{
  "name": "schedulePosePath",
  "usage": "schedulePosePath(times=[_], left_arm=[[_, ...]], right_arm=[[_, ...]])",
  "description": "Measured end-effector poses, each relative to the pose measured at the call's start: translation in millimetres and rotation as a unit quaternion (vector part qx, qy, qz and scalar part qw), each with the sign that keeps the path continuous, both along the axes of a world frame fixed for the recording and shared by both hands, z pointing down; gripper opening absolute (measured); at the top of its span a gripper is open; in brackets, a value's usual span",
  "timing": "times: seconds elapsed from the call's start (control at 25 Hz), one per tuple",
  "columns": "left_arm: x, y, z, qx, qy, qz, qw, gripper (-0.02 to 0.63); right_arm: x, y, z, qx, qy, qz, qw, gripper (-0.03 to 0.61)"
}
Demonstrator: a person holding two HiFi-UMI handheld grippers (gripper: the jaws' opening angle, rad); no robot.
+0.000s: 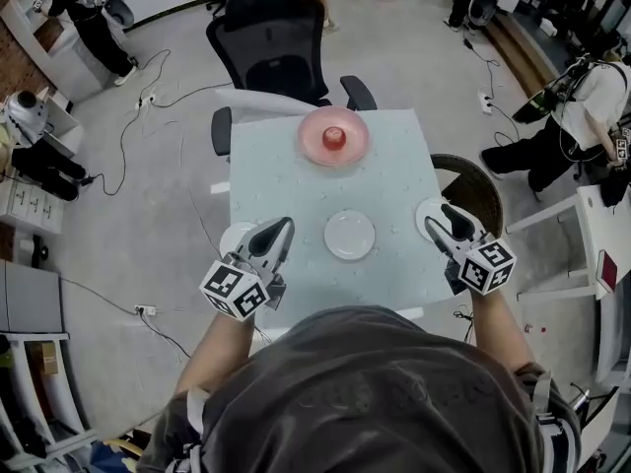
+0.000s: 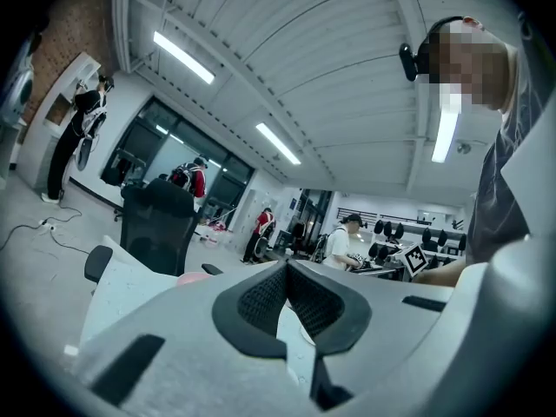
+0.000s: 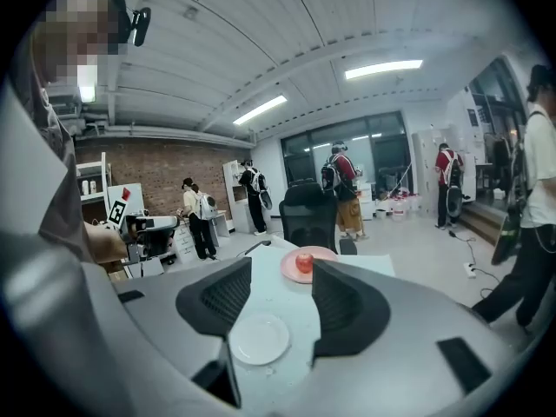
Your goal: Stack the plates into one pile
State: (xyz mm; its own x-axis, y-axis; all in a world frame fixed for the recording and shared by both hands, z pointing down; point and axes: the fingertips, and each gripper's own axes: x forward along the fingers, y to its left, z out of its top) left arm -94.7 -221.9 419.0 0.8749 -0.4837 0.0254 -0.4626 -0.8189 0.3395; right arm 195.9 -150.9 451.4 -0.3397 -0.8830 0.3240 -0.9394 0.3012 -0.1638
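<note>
My left gripper (image 1: 284, 227) has its fingers clenched on nothing; my right gripper (image 1: 449, 210) has its fingers released and empty. One small round white ceramic plate (image 1: 350, 235) lies mid-table (image 1: 286, 175), with one more beside each gripper. They look stiff, glazed, slippery and breakable, so I'd pinch each at the rim.
</note>
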Motion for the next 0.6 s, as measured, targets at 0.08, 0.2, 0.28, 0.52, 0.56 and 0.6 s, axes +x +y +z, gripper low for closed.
schedulePosePath(times=[0.08,0.2,0.28,0.52,0.56,0.6], left_arm=[[16.6,-6.1,3.5,-0.003,-0.009,-0.014,0.9999,-0.008],[47.3,-3.4,10.5,-0.011,-0.019,-0.035,0.9991,-0.008],[73.5,3.7,14.6,-0.012,-0.024,-0.043,0.9987,-0.008],[153.5,11.1,37.4,-0.018,-0.051,-0.052,0.9972,-0.008],[166.3,11.2,43.2,-0.022,-0.056,-0.049,0.9970,-0.008],[178.8,11.7,49.1,-0.026,-0.059,-0.045,0.9969,-0.008]], right_arm=[[19.3,-13.5,6.1,-0.005,-0.006,-0.010,1.000,0.209],[62.0,-21.8,24.7,-0.025,-0.021,-0.012,0.999,0.204],[100.3,-23.4,41.1,-0.044,-0.029,-0.004,0.999,0.198],[198.9,-24.6,116.3,-0.115,-0.072,0.022,0.990,0.196],[209.6,-24.7,129.5,-0.127,-0.076,0.026,0.989,0.196],[218.6,-24.8,142.5,-0.138,-0.079,0.030,0.987,0.196]])
